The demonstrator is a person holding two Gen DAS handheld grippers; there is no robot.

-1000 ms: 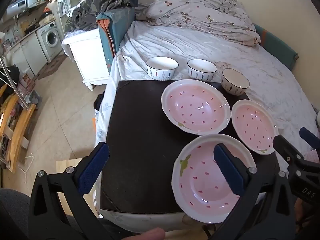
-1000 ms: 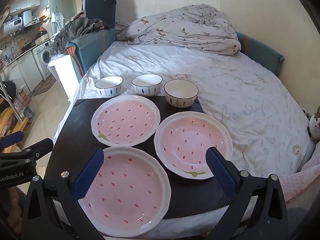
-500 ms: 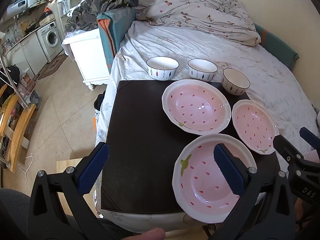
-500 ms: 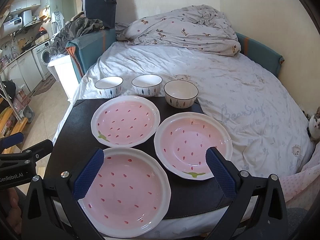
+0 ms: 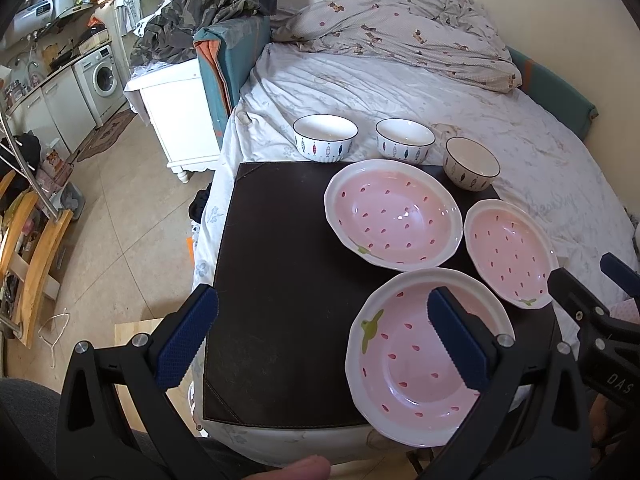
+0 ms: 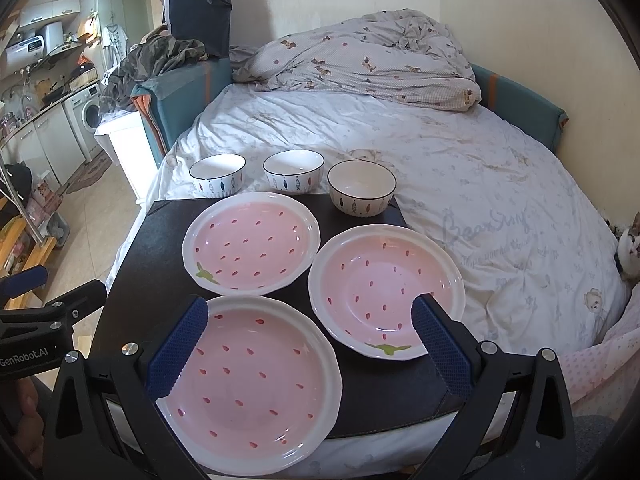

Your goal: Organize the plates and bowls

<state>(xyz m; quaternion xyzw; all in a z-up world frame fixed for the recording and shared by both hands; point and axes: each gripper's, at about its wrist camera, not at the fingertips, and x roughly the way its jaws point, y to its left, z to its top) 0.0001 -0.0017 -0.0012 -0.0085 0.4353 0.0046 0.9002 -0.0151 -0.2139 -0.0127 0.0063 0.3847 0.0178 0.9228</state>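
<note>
Overhead-ish: 3 pink plates, 3 bowls on a dark mat (image 6: 136, 240) on a bed.
L to R: left gripper (image 5: 322, 332) spread wide, holding nothing; near plate (image 6: 256, 384), far plate (image 6: 252, 240), right plate (image 6: 384, 284); bowls (image 6: 294, 176) in a row behind; right gripper (image 6: 308, 344) also spread, empty.

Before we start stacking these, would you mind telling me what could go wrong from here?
1. The nearest plate overhangs the front edge of the dark mat, so a clumsy nudge might tip it off.
2. The mat lies on a soft bed; pressing down may rock the dishes.
3. The three plates sit close together, so the open right tool could knock the right plate while gripping another.
</note>
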